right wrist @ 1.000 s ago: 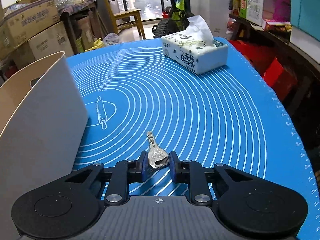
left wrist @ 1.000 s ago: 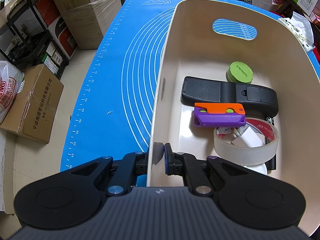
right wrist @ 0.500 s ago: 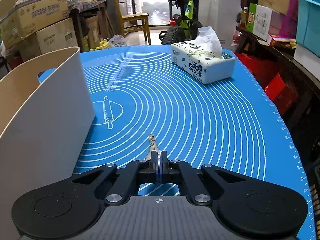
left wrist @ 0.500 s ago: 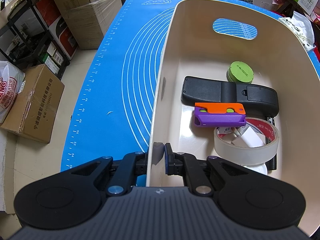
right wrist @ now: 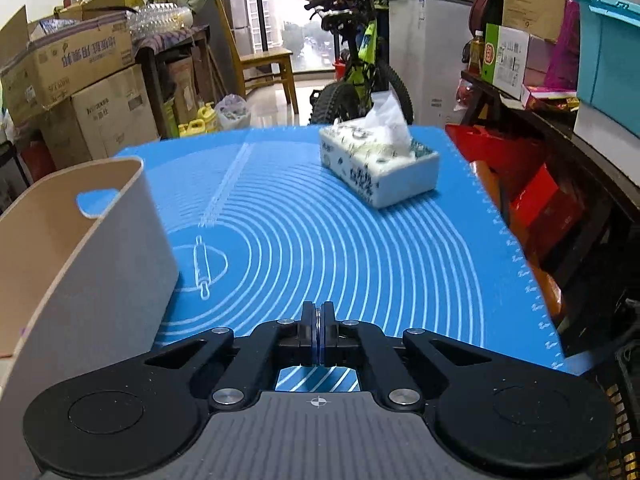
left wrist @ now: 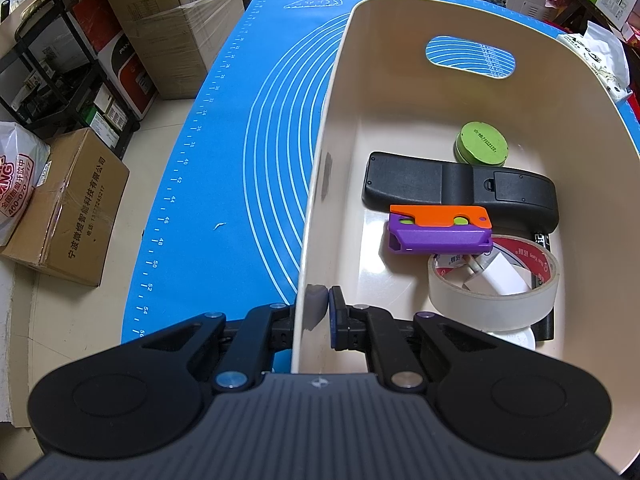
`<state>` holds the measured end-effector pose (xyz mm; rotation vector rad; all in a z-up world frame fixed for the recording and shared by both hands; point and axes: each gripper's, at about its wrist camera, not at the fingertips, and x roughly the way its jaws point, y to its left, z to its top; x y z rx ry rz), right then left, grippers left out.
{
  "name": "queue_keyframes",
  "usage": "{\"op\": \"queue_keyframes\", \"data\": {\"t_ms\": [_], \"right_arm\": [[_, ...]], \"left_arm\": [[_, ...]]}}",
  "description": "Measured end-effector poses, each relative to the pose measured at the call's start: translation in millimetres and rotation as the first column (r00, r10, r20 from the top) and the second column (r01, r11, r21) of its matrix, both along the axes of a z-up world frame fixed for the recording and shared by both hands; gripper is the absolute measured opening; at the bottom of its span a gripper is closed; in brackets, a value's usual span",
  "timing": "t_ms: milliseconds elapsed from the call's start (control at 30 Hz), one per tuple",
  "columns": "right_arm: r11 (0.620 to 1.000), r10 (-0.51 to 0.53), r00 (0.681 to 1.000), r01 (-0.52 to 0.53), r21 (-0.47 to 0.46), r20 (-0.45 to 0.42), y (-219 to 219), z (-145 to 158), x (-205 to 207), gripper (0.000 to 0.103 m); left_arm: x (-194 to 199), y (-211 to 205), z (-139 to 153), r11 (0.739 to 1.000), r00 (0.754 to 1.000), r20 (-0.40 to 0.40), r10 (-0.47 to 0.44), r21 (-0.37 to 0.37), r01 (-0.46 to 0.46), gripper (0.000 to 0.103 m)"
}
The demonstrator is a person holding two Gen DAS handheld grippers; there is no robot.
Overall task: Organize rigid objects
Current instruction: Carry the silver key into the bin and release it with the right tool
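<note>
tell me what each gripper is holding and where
Left gripper clamps the bin by its near wall at the rim. Right gripper is shut; whether anything thin sits between its pads cannot be told.

Tool [right wrist: 319, 320] clamped above blue mat [right wrist: 360, 248]

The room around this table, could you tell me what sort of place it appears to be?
Probably a cluttered home room used for storage. Stacked cardboard boxes line one wall, a bicycle is parked beside a wooden chair by the window, and the table wears a blue baking mat with a tissue box.

Right tool [right wrist: 319, 334] shut, lifted; key seemingly hidden.
</note>
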<state>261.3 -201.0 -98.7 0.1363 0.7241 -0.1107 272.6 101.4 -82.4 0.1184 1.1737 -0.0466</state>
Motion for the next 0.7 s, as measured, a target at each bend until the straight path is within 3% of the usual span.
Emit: {"op": "queue_keyframes", "data": {"t_ms": [400, 700], "right_arm": [[0.997, 0.07, 0.992, -0.067, -0.028, 0.104, 10.4, 56.4, -0.3, 0.013], [0.982, 0.185, 0.955, -0.185, -0.021, 0.231, 56.3, 112.3, 7.8, 0.013]], "left_arm": [[0.1, -1.1, -1.1, 1.0, 1.0, -0.001, 0.001, -0.002, -0.001, 0.011], [0.0, -1.2, -1.0, 1.0, 1.0, 0.0, 0.001, -0.003, -0.001, 0.011]]}}
